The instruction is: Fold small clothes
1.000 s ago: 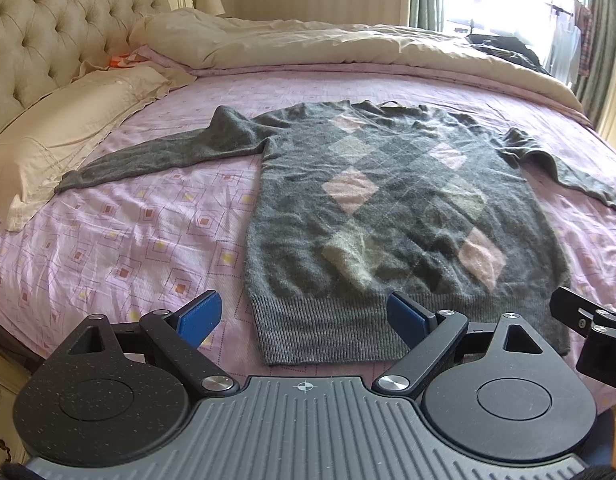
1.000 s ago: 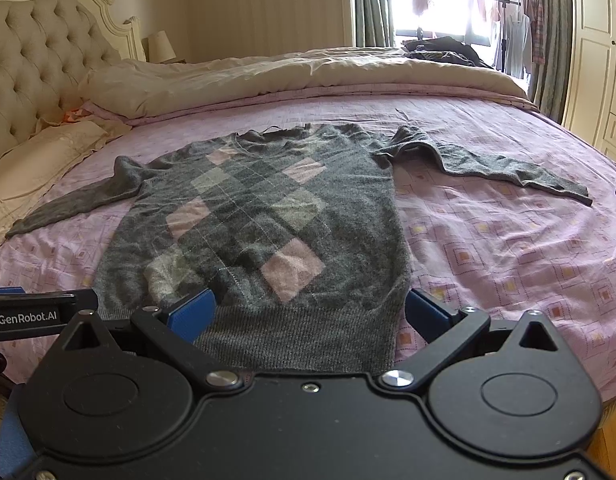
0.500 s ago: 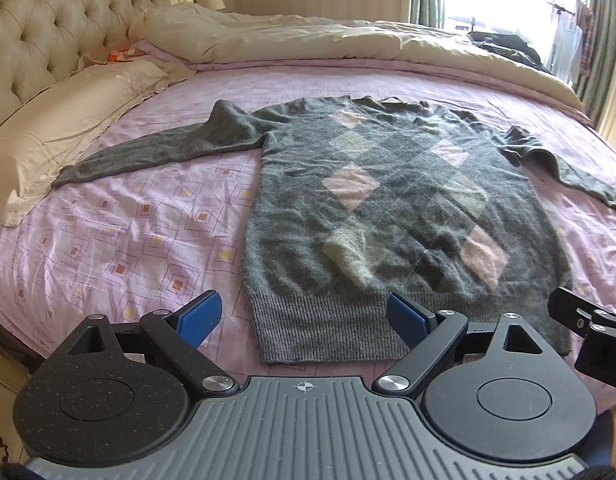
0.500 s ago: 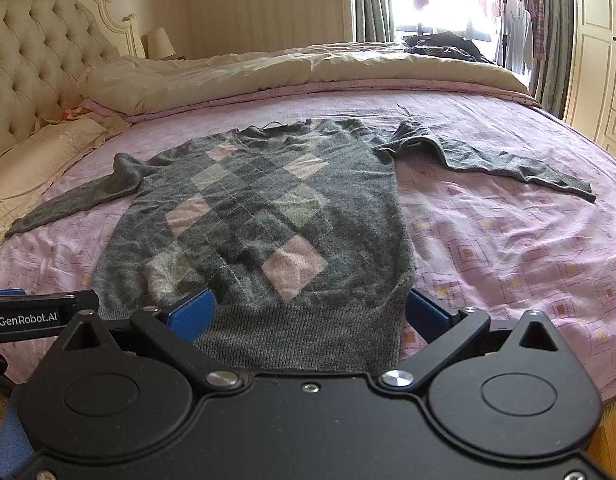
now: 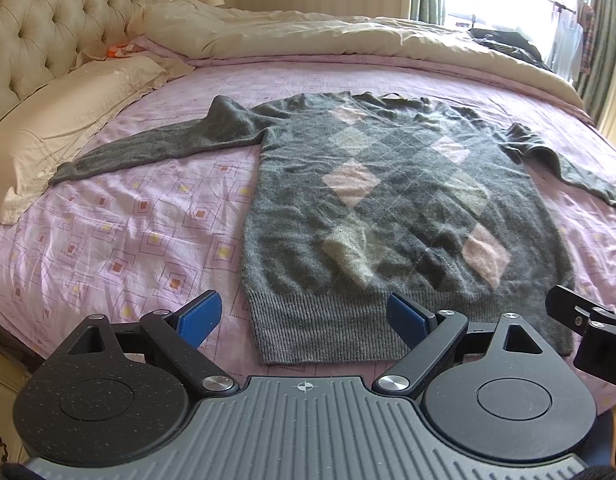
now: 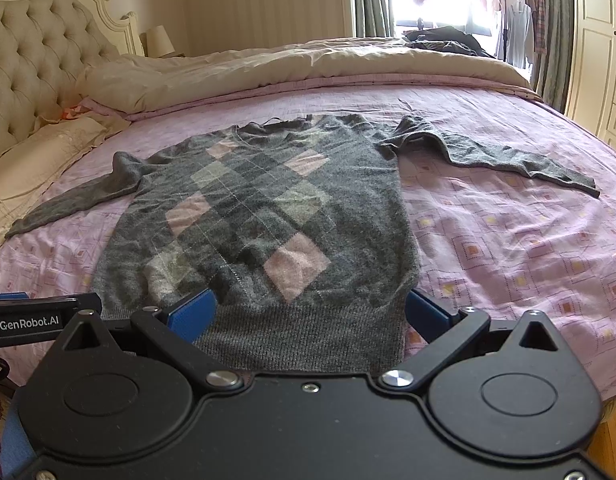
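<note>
A grey sweater (image 5: 388,208) (image 6: 260,216) with pink and pale diamonds lies flat, front up, on the bed, both sleeves spread outward. Its ribbed hem (image 5: 328,328) is nearest me. My left gripper (image 5: 304,316) hovers open over the hem's left corner, blue pads wide apart with nothing between them. My right gripper (image 6: 308,312) is open too, above the hem's right part, holding nothing. The left sleeve (image 5: 148,152) reaches toward the pillow. The right sleeve (image 6: 496,156) stretches to the right.
The pink patterned sheet (image 5: 128,232) covers the bed. A cream pillow (image 5: 60,120) and tufted headboard (image 5: 48,20) stand at the left. A bunched beige duvet (image 6: 288,68) lies behind the sweater, dark clothes (image 6: 444,42) on it. White wardrobe doors (image 6: 600,52) are at the far right.
The sweater sits slightly lower in both views than a second ago. Both grippers stay open and the sweater lies as before.
</note>
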Motion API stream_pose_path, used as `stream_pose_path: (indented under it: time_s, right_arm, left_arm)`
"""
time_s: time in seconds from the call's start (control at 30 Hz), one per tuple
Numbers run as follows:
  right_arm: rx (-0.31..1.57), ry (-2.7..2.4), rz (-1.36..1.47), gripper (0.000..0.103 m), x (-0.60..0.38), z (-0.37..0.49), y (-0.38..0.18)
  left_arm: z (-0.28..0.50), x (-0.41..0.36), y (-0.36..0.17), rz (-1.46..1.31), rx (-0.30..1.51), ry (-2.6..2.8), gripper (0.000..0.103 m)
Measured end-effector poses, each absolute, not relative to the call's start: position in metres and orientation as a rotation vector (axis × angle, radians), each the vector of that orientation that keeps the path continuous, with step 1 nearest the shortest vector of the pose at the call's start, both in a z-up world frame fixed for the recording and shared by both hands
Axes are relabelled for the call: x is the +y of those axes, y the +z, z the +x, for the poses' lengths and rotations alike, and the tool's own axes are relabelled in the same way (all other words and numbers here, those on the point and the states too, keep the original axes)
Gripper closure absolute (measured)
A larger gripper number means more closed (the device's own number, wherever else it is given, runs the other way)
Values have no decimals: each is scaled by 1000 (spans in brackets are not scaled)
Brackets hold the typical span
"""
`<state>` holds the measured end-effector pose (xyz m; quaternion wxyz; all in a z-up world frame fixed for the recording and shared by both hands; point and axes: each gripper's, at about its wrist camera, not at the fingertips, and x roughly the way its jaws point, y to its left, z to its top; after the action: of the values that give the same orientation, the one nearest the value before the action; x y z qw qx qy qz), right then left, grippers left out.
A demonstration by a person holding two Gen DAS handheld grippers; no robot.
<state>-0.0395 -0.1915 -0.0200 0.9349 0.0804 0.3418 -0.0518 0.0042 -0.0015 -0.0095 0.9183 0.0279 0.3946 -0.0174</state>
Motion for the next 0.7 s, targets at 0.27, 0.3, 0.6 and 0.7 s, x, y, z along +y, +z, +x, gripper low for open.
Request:
stream_pose_path:
  time_s: [0.27,0.3,0.6,0.7]
  right_arm:
    - [709,-106,174,1,-190,-36,-23]
    - [711,-106,177,1,-190,-35,-23]
    - [727,-99,214,1,-203,-20,-26]
    - [722,-113,196,1,-209,-12,-25]
  left_arm:
    - [7,-3,-13,58,817,-36,13]
    - [7,-3,-13,57,818,-36,13]
    - [21,-2,-15,38,823,-76,13]
    - [29,-2,-14,33,810,-83,13]
